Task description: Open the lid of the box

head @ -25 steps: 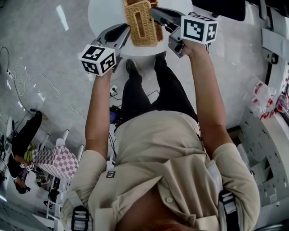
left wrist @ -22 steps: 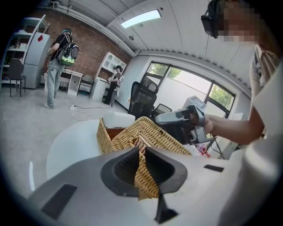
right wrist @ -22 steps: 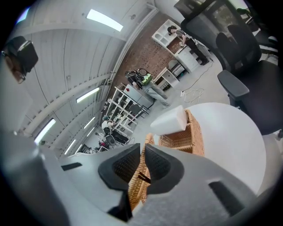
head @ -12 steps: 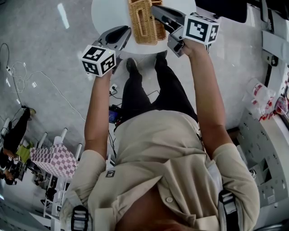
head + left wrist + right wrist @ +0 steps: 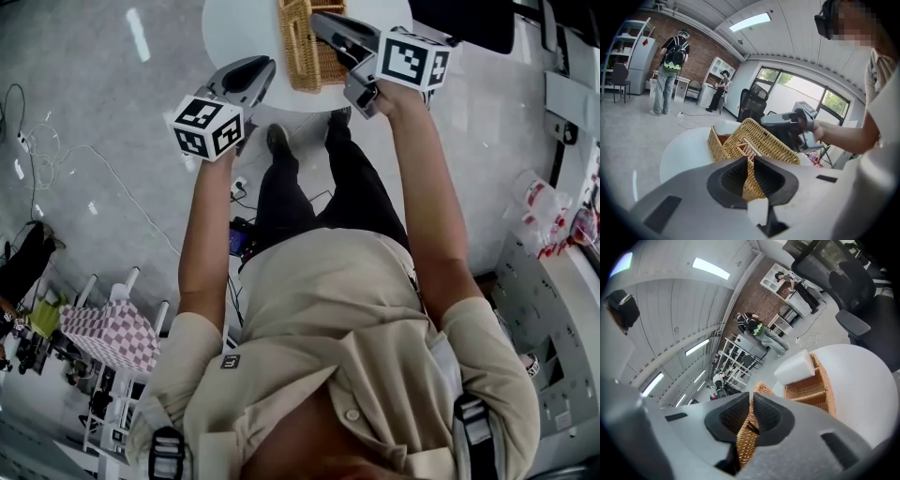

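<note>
A wicker box (image 5: 323, 58) stands on a round white table (image 5: 239, 28). Its woven lid (image 5: 298, 42) is tilted up on edge, and my right gripper (image 5: 319, 21) is shut on the lid's rim. In the right gripper view the lid (image 5: 746, 439) runs between the jaws of my right gripper (image 5: 751, 401), and the open box body (image 5: 813, 387) holds a white block (image 5: 799, 366). My left gripper (image 5: 262, 66) hovers at the table's near left edge, apart from the box, shut with nothing in it. The left gripper view looks past the left gripper (image 5: 749, 164) at the raised lid (image 5: 764, 140).
A black office chair (image 5: 855, 296) stands beyond the table. Cables (image 5: 56, 159) trail on the floor at the left, near a checkered stool (image 5: 112, 333). Two people (image 5: 670, 70) stand by shelves in the background. White shelving (image 5: 562, 309) is at my right.
The right gripper has swung the lid up from flat on the box to standing on edge. The left gripper stays beside the box.
</note>
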A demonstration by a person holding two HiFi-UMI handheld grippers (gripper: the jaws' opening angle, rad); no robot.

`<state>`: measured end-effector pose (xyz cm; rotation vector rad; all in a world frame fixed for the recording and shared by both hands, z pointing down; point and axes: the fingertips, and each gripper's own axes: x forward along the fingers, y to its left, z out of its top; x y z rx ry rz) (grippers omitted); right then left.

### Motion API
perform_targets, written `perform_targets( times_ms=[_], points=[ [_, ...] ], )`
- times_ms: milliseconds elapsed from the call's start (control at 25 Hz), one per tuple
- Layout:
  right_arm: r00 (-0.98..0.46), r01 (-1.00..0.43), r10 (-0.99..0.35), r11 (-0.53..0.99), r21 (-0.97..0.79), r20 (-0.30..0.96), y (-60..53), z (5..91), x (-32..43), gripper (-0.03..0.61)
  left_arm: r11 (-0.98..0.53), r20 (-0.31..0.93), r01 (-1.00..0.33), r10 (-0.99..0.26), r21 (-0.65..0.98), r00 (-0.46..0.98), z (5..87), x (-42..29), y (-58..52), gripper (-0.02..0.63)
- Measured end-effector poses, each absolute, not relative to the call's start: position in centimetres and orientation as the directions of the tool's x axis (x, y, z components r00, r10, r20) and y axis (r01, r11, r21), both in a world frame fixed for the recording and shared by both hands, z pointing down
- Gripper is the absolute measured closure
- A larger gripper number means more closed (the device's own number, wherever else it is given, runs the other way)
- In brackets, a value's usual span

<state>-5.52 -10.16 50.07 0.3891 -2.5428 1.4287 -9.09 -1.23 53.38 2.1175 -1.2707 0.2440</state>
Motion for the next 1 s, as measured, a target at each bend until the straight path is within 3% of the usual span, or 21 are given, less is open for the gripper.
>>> perform_targets(
  times_ms=[560,1000],
  points=[
    [-0.959,-0.272,-0.078,0.516,-0.812,0.271,-9.4,48.7,-6.8,0.568,-0.312,0.443,-0.838,-0.737,0.448,0.511,52.1,-8.1,-0.8,0.600],
    [-0.956,-0.248,0.002,0.526,-0.814,0.293,-6.2,49.8,-13.9,0.572,-0.283,0.460,-0.839,-0.732,0.465,0.502,53.1,-13.6,1.1,0.600]
  ],
)
